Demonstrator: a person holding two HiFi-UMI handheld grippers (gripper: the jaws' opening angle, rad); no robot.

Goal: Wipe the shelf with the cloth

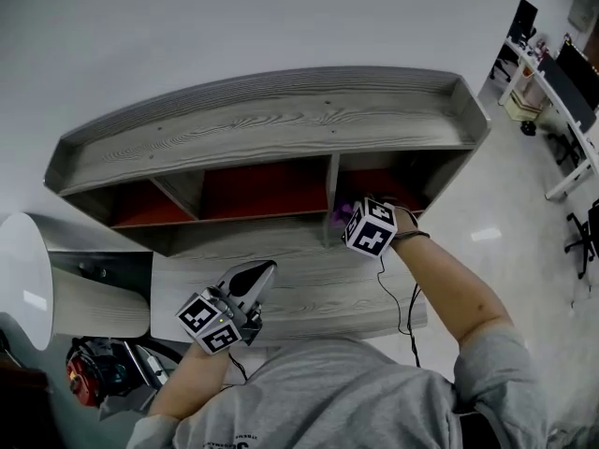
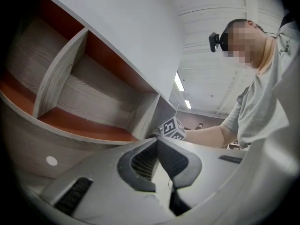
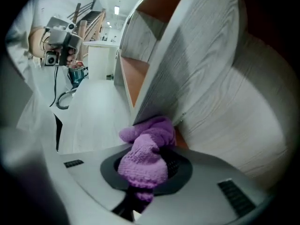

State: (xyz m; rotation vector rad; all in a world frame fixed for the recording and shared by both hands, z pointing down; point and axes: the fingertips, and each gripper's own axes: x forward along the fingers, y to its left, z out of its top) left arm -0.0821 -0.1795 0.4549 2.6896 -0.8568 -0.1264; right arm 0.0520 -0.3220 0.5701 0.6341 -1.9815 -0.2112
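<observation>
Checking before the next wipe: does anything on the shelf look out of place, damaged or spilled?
Nothing stands out. The shelf looks intact, with no spill visible. The purple cloth is bunched in the right gripper, pressed against a divider edge. The left gripper is shut and empty.

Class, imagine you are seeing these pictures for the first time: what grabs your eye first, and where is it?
The purple cloth stands out most, bunched between the fingers of the right gripper at the foot of a divider. Next comes the grey wood-grain shelf with red-orange inner panels. The left gripper, shut and empty, hangs over the lower board.
</observation>
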